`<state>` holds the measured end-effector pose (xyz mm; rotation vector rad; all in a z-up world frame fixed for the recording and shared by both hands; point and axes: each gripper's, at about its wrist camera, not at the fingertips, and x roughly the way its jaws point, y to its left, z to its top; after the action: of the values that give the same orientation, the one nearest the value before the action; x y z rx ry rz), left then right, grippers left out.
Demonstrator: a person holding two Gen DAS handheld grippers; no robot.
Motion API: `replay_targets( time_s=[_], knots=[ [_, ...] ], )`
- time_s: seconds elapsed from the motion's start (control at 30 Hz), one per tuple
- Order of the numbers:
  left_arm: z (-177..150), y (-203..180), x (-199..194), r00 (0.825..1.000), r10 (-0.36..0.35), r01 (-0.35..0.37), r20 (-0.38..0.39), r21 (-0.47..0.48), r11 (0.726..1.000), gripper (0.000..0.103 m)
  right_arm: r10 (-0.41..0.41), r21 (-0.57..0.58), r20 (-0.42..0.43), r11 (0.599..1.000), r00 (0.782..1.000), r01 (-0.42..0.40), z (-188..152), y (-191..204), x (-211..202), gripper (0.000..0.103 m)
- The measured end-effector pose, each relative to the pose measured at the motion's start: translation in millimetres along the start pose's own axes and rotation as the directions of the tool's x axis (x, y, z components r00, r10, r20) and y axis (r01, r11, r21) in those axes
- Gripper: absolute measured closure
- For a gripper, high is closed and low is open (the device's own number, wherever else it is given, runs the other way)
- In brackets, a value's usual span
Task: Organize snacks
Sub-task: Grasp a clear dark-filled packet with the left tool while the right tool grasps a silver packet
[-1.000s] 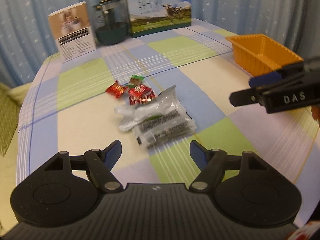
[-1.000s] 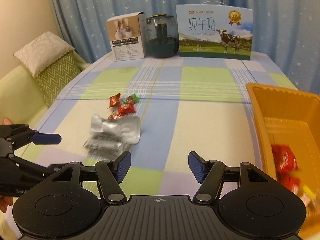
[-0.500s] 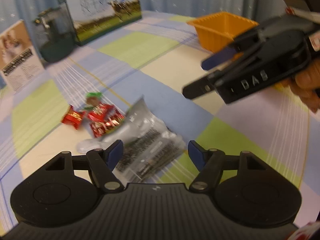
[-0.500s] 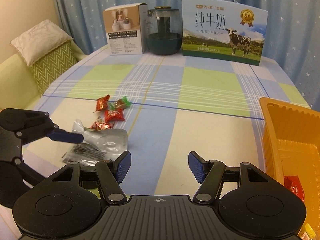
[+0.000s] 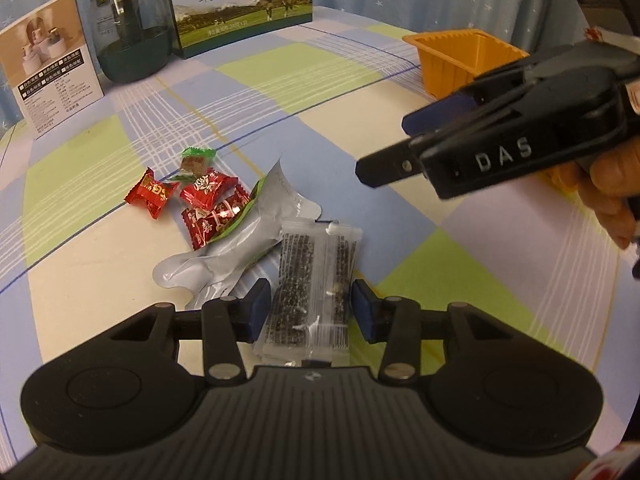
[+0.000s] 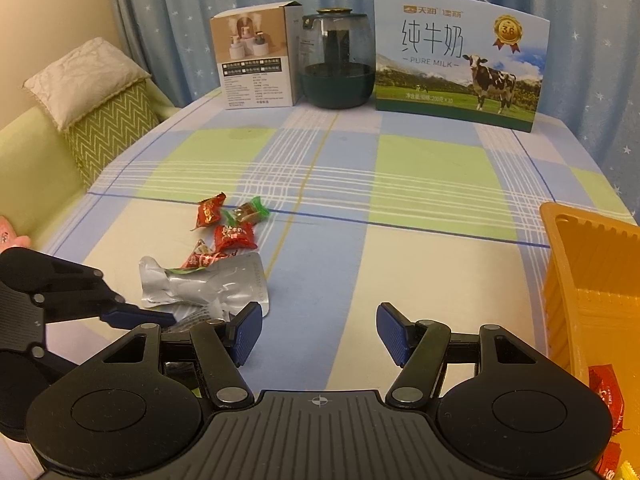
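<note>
1. On the checked table [image 6: 420,264], three red candies [image 5: 208,196] and a green candy [image 5: 196,159] lie in a loose cluster at the left.
2. Beside them lies a crumpled silver pouch [image 5: 240,248], touching a clear packet of dark sesame bars [image 5: 316,276].
3. The left claw [image 5: 306,310] has just been closing; its blue pads sit against both sides of that packet.
4. The right claw [image 6: 320,330] stands half-wide with nothing between its pads, over bare table.
5. The orange tray [image 6: 592,280] at the right holds red candies.
</note>
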<state>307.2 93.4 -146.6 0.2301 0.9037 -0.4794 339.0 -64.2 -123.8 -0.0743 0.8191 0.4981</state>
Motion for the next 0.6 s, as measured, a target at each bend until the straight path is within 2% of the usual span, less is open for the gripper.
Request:
replay_targets(
  time_s=[0.2, 0.27, 0.43, 0.6],
  knots=[
    [-8, 1, -14, 0.997, 0.055, -0.058, -0.045, -0.051, 0.997, 0.068, 0.044, -0.028, 0.003, 0.999, 0.999, -0.044, -1, 8, 3, 0.039],
    [-18, 8, -23, 0.995, 0.081, -0.088, -0.064, -0.104, 0.991, 0.068, 0.07, -0.05, 0.004, 0.996, 0.998, -0.07, 0, 12, 5, 0.039],
    [-41, 33, -42, 0.979, 0.186, -0.202, -0.085, -0.254, 0.946, 0.068, 0.124, -0.1, 0.004, 0.987, 0.992, -0.123, 2, 25, 15, 0.039],
    [-46, 52, -46, 0.974, 0.217, -0.226, -0.065, -0.351, 0.908, 0.068, 0.172, -0.226, 0.031, 0.961, 0.985, -0.161, 9, 46, 25, 0.039]
  ],
)
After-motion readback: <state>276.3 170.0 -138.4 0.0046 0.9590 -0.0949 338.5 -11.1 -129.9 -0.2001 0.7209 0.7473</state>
